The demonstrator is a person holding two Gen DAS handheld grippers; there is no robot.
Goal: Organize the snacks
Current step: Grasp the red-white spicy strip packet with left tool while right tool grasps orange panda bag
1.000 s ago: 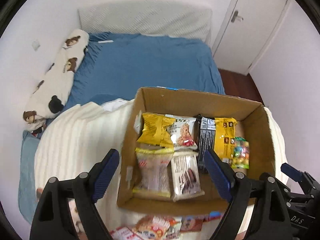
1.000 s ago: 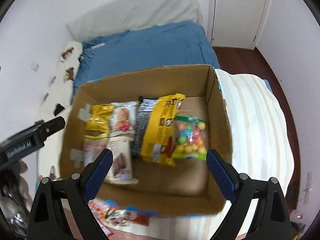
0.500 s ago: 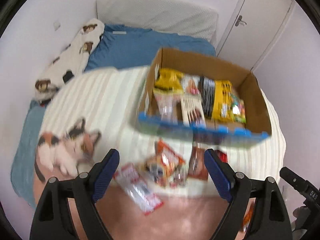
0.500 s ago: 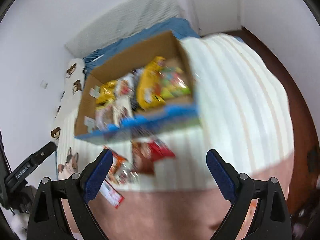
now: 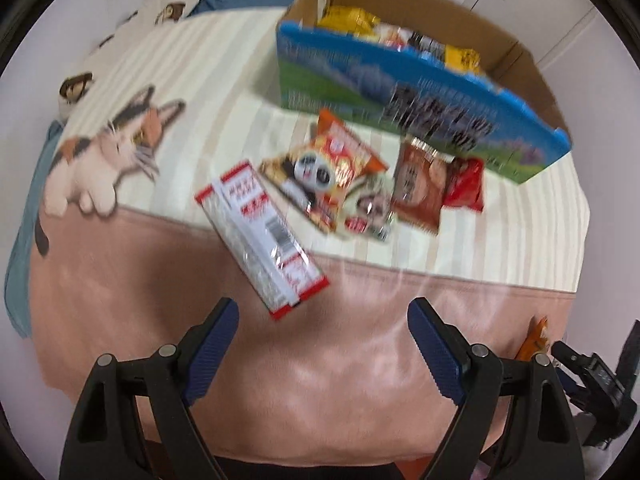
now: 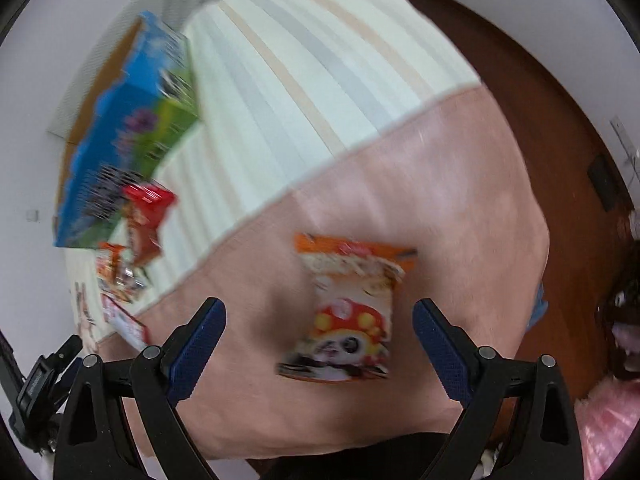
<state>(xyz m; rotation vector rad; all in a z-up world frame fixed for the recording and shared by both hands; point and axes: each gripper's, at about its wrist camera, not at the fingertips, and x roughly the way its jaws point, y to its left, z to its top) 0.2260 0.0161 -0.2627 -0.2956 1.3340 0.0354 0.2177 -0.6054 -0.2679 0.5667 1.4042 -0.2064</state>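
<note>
A cardboard box point(image 5: 384, 76) with a blue and green printed side holds several snack packs and stands on the blanket. In front of it lie loose packs: a red and white long packet point(image 5: 260, 236), a panda pack point(image 5: 324, 168), a brown pack point(image 5: 420, 184) and a red pack point(image 5: 464, 184). My left gripper point(image 5: 322, 344) hangs open above the pink blanket, just short of the long packet. My right gripper point(image 6: 318, 344) is open over an orange panda pack point(image 6: 348, 308), which lies between its fingers without touching them. The box point(image 6: 124, 140) shows blurred at the right wrist view's left.
A blanket with cream stripes point(image 5: 224, 64) and a pink border point(image 5: 320, 380) covers the bed. A cat print point(image 5: 104, 160) is at its left. Brown wooden floor point(image 6: 560, 120) lies past the bed's edge. The other gripper's body point(image 5: 600, 380) shows at lower right.
Both grippers have pulled back from above the box and come lower over the blanket's pink border. The right one has rolled and now has the orange panda pack under it. Both stay open.
</note>
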